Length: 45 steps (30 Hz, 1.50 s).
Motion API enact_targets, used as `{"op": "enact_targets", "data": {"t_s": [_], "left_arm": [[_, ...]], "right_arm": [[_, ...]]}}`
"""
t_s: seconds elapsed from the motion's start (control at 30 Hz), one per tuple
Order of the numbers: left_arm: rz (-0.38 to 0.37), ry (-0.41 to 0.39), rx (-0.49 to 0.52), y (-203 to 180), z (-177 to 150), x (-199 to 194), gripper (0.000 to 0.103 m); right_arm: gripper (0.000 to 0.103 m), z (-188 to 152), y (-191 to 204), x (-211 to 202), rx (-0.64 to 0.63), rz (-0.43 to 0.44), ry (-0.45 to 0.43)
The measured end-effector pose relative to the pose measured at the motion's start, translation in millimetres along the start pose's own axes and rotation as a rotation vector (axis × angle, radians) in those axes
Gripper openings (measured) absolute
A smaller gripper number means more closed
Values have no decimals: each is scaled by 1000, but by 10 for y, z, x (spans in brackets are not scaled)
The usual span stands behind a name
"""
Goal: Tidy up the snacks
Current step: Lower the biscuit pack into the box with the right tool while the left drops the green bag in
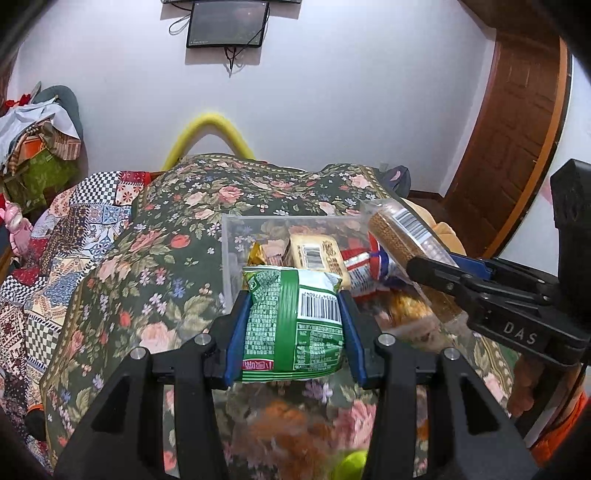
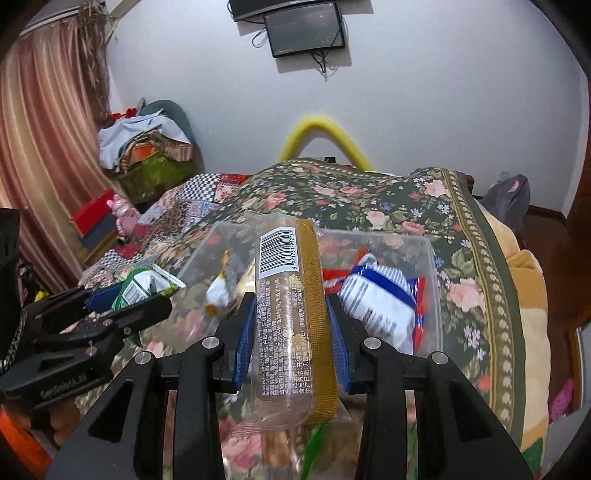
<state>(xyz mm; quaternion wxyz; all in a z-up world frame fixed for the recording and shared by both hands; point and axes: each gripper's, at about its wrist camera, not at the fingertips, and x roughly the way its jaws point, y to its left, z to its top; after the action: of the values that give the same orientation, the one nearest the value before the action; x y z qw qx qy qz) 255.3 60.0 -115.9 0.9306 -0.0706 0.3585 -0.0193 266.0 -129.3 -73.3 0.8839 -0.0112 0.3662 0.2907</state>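
My left gripper (image 1: 293,301) is shut on a green snack bag (image 1: 295,332), barcode side up, held just in front of a clear plastic box (image 1: 229,254). My right gripper (image 2: 290,301) is shut on a long clear-wrapped brown biscuit bar (image 2: 286,295), which sticks out over the box (image 2: 430,266). Inside the box lie a yellow packet (image 1: 317,254), a red, white and blue packet (image 1: 364,271) and a white-and-blue striped bag (image 2: 380,299). In the left wrist view the right gripper (image 1: 436,260) comes in from the right with the bar (image 1: 399,232). The left gripper (image 2: 122,299) with the green bag (image 2: 142,282) shows at left in the right wrist view.
The box rests on a dark green floral bedspread (image 1: 166,258) beside a patchwork quilt (image 1: 74,236). A yellow foam tube (image 1: 210,125) arches behind the bed. Piled clothes (image 2: 147,147) and a curtain (image 2: 44,147) stand left; a wooden door (image 1: 517,129) is right. A screen (image 1: 227,24) hangs on the wall.
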Motion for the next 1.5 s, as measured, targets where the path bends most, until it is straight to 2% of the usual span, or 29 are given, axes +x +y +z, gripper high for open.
{"op": "enact_targets", "data": {"t_s": [0.33,0.5,0.73,0.87,1.2,1.33,1.5], "left_arm": [[9,63,-42,63,277,511,46],[33,86,-58,111,395,750,46],[60,113,-63,130,390,915,47],[63,122,-43,102,361,888,56],[41,70,-7,38,304,409,56],[38,45,22,2,232,130,56],[25,56,29,28,37,-110,59]], "right_arm": [[34,121,-47,306,4,-33,45],[34,123,-81,407,18,-19,73],[36,155,-84,430,23,-4,86],[36,167,-83,338,14,-10,70],[38,142,-88,-89,-27,0,9],[39,46,-66,-266,-48,6,-3],[44,-151,-23,-436,-81,2,-7]]}}
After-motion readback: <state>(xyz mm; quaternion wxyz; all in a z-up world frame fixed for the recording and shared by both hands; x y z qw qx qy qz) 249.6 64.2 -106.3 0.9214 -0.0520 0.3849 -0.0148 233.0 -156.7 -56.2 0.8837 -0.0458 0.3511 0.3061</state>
